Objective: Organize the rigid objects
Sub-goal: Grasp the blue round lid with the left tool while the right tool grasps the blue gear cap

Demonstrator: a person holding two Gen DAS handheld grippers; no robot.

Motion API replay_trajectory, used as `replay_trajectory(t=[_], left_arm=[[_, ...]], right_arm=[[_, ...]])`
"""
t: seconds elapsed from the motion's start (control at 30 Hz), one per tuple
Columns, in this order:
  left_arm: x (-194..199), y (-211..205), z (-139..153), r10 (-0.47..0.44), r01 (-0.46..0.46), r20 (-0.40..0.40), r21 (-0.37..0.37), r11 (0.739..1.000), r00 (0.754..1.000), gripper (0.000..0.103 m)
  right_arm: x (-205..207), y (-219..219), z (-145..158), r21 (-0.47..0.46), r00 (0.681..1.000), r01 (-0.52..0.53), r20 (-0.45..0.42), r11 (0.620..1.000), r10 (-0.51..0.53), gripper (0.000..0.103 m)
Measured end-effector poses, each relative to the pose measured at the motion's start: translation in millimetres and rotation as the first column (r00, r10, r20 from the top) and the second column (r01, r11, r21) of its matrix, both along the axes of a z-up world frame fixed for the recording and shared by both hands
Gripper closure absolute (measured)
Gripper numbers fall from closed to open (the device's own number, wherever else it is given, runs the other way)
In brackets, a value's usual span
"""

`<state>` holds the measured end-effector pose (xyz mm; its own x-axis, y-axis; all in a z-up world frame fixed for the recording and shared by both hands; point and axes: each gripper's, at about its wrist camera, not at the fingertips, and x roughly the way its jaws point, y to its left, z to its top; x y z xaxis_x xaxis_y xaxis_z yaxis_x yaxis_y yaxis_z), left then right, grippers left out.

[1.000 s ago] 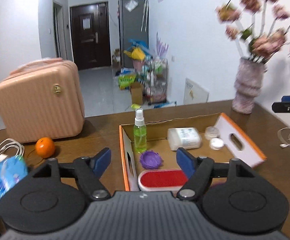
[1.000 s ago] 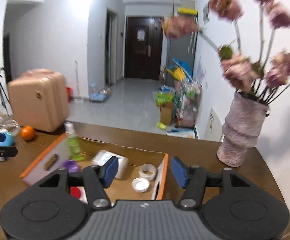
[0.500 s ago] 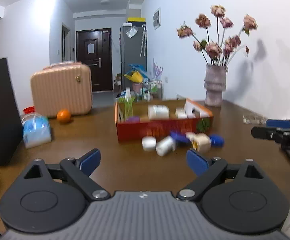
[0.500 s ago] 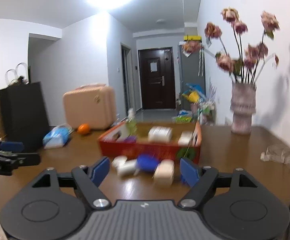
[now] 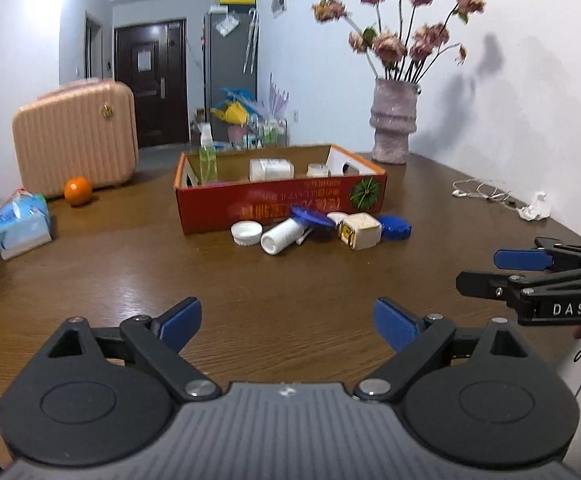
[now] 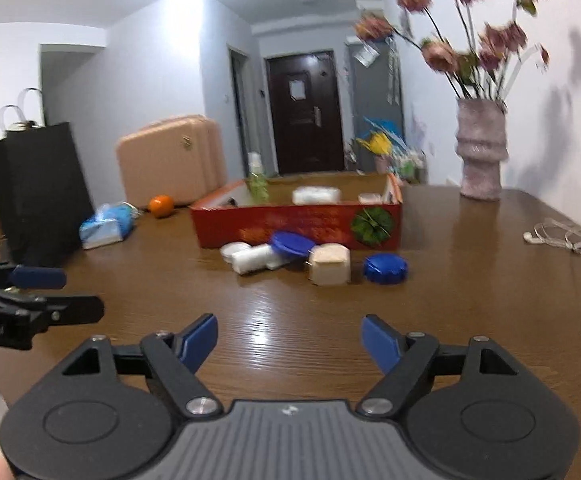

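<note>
I have both the left gripper (image 5: 287, 319) and right gripper (image 6: 289, 339) spread apart, nothing between their fingers. The jars (image 5: 360, 231) and lids (image 6: 385, 267) lie well ahead, touching the red box (image 5: 282, 200).

text: "DAS" | on: right claw (image 5: 486, 270) body | box (image 5: 282, 200) print: unreadable

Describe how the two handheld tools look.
Both tools match. The left tool and right tool have black linkage arms on round black discs, blue fingertip pads, silver pivot bolts and a ribbed grey body. White lettering marks the side.
</note>
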<state>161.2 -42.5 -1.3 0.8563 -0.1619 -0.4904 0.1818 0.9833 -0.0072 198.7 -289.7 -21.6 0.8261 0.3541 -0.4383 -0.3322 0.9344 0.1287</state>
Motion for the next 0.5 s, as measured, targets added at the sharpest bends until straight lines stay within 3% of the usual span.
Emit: replay_trajectory(t=[0.1,0.3,0.4,0.5], left_arm=[[26,-6,-5,-0.023,0.022,-0.023,-0.01,1.0,0.999,0.01],[106,-28,-8,-0.116,0.116,0.012,0.025,0.993,0.993,0.014],[156,-41,-17,-0.132,0.132,-0.007,0.085,0.988,0.991,0.016],[199,-58,-31,-0.136,0.136,-0.014,0.192,0.972,0.991,0.016]], right_arm=[[25,-7,-5,-0.02,0.999,0.028,-0.033,0.999,-0.029,0.027],[100,-17,-13,-0.102,0.995,0.047,-0.078,0.994,-0.055,0.034],[139,-21,-21,-0.127,0.991,0.053,-0.12,0.99,-0.068,0.036],[172,-22,-31,-0.162,0.984,0.061,-0.156,0.985,-0.087,0.04]])
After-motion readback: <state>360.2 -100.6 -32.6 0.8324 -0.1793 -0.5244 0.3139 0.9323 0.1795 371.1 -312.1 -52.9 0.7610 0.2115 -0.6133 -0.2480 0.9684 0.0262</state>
